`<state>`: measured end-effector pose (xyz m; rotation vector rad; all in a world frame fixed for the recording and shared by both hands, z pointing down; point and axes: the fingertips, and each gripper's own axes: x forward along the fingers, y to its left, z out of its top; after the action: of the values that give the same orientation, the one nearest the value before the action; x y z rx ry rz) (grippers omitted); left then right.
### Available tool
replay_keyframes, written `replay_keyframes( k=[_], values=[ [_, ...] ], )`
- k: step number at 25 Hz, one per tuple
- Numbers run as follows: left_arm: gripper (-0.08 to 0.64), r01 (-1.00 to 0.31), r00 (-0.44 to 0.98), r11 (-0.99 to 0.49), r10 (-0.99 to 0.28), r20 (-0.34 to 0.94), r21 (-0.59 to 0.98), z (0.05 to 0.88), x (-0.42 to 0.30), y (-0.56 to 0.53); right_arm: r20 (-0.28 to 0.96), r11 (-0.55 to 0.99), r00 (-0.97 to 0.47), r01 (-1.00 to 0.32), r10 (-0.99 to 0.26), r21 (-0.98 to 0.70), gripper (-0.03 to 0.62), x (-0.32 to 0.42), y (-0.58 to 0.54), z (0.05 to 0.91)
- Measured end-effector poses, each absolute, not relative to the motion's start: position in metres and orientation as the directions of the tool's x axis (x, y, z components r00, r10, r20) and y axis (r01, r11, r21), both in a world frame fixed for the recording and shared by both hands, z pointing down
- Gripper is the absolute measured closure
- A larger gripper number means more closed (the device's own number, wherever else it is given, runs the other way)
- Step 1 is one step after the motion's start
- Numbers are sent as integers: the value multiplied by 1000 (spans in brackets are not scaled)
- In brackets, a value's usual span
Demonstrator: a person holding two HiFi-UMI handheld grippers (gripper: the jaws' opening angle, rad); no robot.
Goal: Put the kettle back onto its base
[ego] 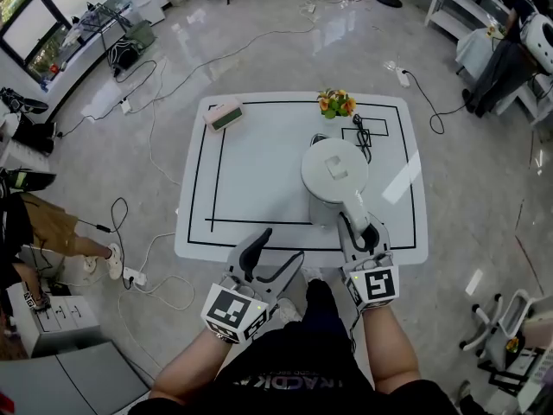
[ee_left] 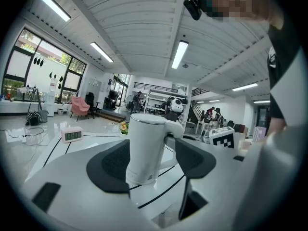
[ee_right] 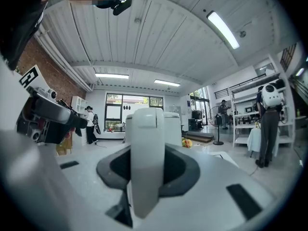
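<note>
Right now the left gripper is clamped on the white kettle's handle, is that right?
Wrong gripper: the right gripper is clamped on the white kettle's handle, as the right gripper view shows. The left gripper is open and holds nothing.

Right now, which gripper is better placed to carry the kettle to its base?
Right. The right gripper clamps the kettle by its handle. The left gripper stands open and empty at the near edge of the table, apart from it.

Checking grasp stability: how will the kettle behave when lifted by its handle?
The kettle looks rigid, unlikely to flex. Held by the right gripper at its side handle, the body may tilt away. The smooth handle could slip in the jaws.
</note>
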<state>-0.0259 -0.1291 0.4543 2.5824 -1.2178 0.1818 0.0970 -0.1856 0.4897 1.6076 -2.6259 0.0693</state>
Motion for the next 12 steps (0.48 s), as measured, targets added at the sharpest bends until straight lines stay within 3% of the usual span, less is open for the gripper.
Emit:
replay_keyframes(
  k=[12],
  values=[
    [262,-755,655,-626,-732,188,195,438,-27,-116,148,441,-432,-897,-890,35,468,96,-178,496]
  ],
)
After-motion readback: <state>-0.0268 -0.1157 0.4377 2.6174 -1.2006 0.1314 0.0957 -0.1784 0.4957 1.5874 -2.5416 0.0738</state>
